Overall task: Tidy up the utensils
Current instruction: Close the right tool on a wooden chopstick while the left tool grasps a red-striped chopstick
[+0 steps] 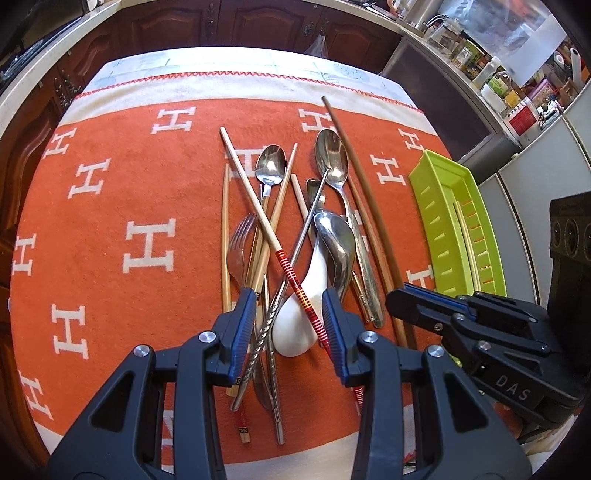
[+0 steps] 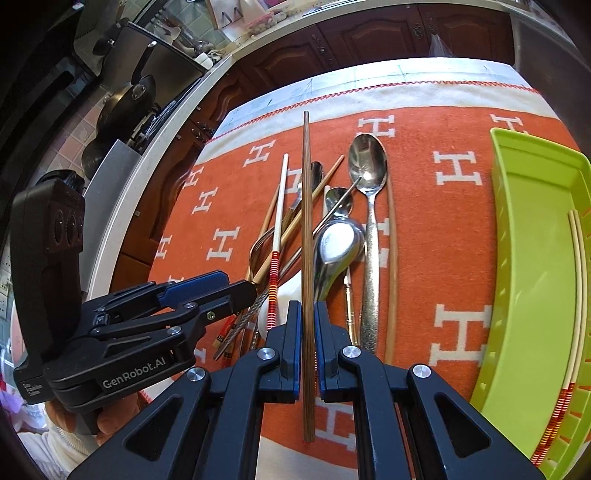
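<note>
A pile of utensils lies on the orange cloth [image 1: 110, 206]: metal spoons [image 1: 332, 158], a fork [image 1: 238, 243], a white ceramic spoon [image 1: 299, 321], wooden and red-banded chopsticks [image 1: 295, 280] and twisted metal chopsticks [image 1: 266, 332]. My left gripper [image 1: 290, 295] is open, its fingers on either side of the pile's near end. My right gripper [image 2: 306, 310] is shut on a dark brown wooden chopstick [image 2: 306, 229], held above the pile. The right gripper also shows in the left wrist view [image 1: 424, 299]. A green tray [image 2: 535, 258] at the right holds a pair of red-banded chopsticks [image 2: 576, 280].
The cloth covers a table with its far edge [image 1: 240, 55] near dark wooden cabinets [image 1: 258, 22]. A counter with jars [image 1: 480, 62] stands at the right. Pans [image 2: 125, 107] hang over a counter at the left.
</note>
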{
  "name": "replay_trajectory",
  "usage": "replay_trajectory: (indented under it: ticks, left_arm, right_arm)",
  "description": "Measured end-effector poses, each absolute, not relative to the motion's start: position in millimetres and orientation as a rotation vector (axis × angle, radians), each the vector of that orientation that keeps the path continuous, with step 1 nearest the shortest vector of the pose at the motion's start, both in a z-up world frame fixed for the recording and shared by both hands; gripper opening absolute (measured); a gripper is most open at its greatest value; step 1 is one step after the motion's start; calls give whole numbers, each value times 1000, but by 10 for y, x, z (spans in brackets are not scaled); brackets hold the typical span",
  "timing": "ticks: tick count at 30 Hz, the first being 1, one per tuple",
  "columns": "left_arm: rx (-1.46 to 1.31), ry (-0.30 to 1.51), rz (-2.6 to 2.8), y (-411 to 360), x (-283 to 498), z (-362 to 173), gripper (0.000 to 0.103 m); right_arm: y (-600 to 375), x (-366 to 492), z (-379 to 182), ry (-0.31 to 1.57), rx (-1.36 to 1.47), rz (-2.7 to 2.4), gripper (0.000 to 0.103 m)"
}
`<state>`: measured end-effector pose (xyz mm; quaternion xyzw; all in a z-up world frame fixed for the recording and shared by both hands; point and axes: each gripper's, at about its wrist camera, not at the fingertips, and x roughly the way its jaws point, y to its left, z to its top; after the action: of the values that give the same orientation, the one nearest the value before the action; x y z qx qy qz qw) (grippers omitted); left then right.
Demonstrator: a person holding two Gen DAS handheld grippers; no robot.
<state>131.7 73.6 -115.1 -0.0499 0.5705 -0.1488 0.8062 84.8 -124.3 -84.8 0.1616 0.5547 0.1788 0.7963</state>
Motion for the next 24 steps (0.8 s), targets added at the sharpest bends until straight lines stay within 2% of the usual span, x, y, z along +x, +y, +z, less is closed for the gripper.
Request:
replay_trajectory:
  ticks: [5,10,13,16,24]
  left_arm:
    - [-186,1268,-299,753,1410,-1229,34]
    - [-252,1295,-260,761,1511,-1295,29]
    - [-249,1306,-239,708,1542,-1331,20]
    - [-234,1313,-215,648,1557,-1367,16]
    - [-158,1303,-140,489,1583,-1444,15]
  right_arm:
    - [-1335,857,-869,1187,378,377,6]
    - [-1408,864,-903,1185,406,371,6]
    - [-1420,861,-933,1188,415,369,6]
    - [-1460,864,-958,1181,430,381,6]
    - [-1537,865,-998,1176,455,374,6]
